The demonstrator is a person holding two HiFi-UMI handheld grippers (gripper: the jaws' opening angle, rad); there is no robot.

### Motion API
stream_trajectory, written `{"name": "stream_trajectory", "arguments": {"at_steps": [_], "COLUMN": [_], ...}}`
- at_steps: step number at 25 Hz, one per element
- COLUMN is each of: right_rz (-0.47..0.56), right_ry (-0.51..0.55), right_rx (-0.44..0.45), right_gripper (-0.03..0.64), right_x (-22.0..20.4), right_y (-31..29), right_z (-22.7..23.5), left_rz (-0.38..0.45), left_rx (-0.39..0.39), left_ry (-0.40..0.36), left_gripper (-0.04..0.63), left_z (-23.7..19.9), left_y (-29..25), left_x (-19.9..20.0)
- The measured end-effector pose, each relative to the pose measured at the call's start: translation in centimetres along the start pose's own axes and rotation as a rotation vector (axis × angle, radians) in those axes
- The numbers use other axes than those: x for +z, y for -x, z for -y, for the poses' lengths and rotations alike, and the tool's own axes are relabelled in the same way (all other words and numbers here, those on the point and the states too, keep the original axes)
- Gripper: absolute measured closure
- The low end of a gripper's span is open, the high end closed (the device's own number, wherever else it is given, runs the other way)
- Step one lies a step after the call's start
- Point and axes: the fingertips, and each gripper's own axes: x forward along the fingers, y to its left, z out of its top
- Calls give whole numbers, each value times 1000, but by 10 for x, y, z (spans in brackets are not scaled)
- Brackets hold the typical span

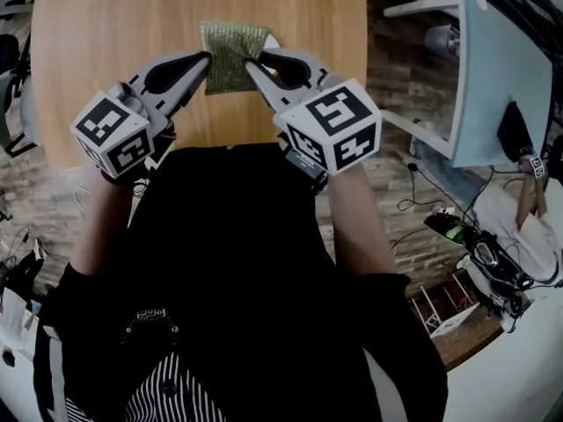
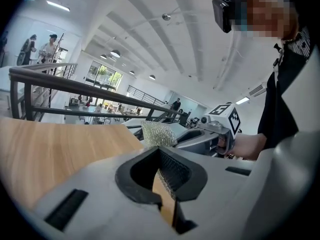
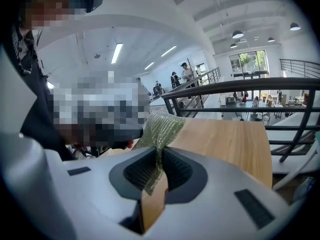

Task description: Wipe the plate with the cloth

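Note:
A green mesh cloth [image 1: 233,55] hangs spread between my two grippers above the near part of the wooden table [image 1: 106,51]. My left gripper [image 1: 208,58] is shut on the cloth's left edge and my right gripper [image 1: 250,63] is shut on its right edge. In the left gripper view the cloth [image 2: 159,134] rises from the closed jaws [image 2: 164,180], with the right gripper [image 2: 210,134] just beyond. The right gripper view shows the cloth [image 3: 162,129] pinched in its jaws [image 3: 154,178]. A white sliver [image 1: 272,40] peeks out behind the cloth's top right corner; it may be the plate, mostly hidden.
The table's near edge [image 1: 220,146] is close to the person's dark torso. A brick floor [image 1: 400,174] lies to the right, with a white desk panel [image 1: 493,86] and cables [image 1: 475,244]. A dark railing [image 2: 60,74] runs behind the table.

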Motion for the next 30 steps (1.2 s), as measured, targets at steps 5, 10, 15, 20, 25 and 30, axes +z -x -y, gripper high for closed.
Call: {"name": "stream_trajectory", "arguments": {"at_steps": [5,10,15,20,25,30], "right_rz": [-50,-86,-104,-135,-160,-179], "right_ry": [-2,-33,-51,-78,-107,-159], "right_rx": [-7,13,25,20,21,-1], "right_gripper": [574,574,574,574,574,574], "right_x": [-8,-20,-29,-47,-65,-91], "right_y": [-16,-30,-44,-53,-69,-69], "right_z": [6,16,14,26,33,46], "left_rz": [-35,-74,-137,-177,-211,-262], "left_rx": [-21,-32,-47,-79,-108,-138], "left_ry": [18,21,0,13,0,-4], "left_gripper": [604,604,604,604,604,604], "left_z": [-16,-27,-32,-43,-49,-47], "left_y": [-4,-14,-10,-25,-42,-63], "left_x": [-14,-24,-42,-59,-74,-95]}}
